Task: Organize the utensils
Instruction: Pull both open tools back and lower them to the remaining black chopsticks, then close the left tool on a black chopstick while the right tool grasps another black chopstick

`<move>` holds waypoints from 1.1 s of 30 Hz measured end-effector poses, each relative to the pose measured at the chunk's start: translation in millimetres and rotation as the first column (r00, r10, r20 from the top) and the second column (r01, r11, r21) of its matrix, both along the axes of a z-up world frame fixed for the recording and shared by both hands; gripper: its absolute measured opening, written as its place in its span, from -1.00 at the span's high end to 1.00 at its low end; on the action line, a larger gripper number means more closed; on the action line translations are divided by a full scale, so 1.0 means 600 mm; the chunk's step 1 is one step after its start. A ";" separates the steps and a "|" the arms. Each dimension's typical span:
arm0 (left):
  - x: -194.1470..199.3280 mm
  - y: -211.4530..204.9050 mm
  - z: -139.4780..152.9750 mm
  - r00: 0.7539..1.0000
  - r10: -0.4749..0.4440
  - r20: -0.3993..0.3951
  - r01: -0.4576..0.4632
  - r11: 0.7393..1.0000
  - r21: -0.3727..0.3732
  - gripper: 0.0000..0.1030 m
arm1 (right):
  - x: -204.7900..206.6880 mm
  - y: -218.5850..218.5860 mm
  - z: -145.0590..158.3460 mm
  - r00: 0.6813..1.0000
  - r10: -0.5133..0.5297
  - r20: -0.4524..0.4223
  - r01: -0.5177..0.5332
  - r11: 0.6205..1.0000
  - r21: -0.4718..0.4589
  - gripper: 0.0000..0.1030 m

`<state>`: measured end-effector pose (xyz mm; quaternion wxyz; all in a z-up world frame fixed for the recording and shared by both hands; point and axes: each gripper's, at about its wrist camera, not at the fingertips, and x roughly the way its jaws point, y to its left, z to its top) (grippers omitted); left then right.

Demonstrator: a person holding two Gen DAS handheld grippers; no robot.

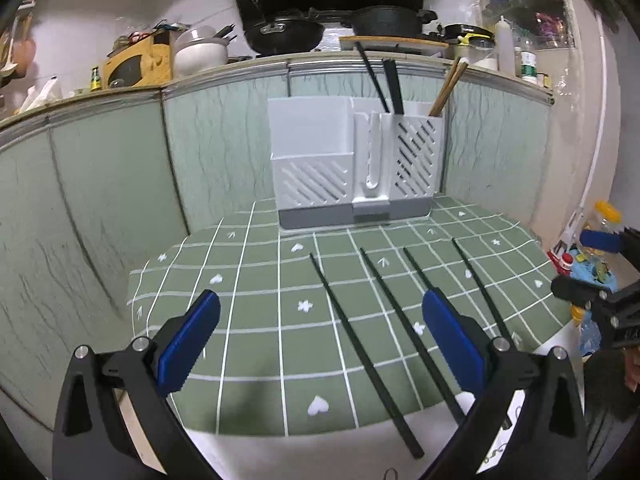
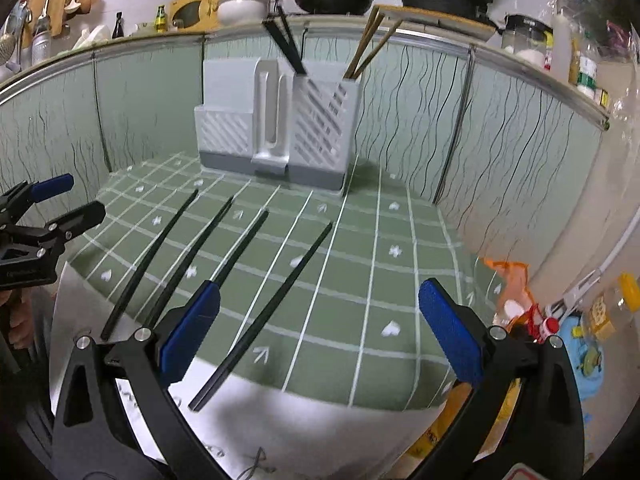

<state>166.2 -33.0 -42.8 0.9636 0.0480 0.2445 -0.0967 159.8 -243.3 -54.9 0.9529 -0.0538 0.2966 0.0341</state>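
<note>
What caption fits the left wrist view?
Open left gripper above four black chopsticks facing the utensil holder.

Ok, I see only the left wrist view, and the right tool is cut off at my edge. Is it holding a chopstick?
Observer: No. The right tool is open, with nothing between its fingers.
Operator: Which chopstick is closest to it?
Observer: The rightmost black chopstick. In the right wrist view it lies ahead between the fingers, nearer the left one.
Operator: Is anything beside the mat there?
Observer: An orange packet sits at the right edge of the mat.
</note>
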 end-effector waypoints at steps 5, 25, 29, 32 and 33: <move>-0.009 -0.004 -0.032 0.998 0.039 -0.039 -0.038 0.999 0.025 -0.92 | -0.005 0.015 -0.034 0.999 -0.003 -0.043 0.003 1.000 0.006 -0.85; -0.013 -0.048 -0.117 0.988 0.027 -0.152 -0.017 0.998 0.067 0.29 | -0.006 0.047 -0.105 0.993 -0.067 -0.097 0.072 0.996 0.058 0.38; -0.012 -0.056 -0.117 0.988 0.033 -0.149 -0.022 0.997 0.071 0.56 | -0.005 0.040 -0.107 0.991 -0.095 -0.092 0.101 0.992 0.070 0.61; -0.011 -0.052 -0.117 0.989 0.043 -0.143 -0.034 0.997 0.064 0.73 | -0.003 0.038 -0.107 0.990 -0.112 -0.092 0.118 0.991 0.066 0.77; -0.010 -0.050 -0.117 0.989 0.045 -0.142 -0.037 0.997 0.061 0.75 | -0.002 0.037 -0.106 0.989 -0.113 -0.091 0.120 0.991 0.067 0.78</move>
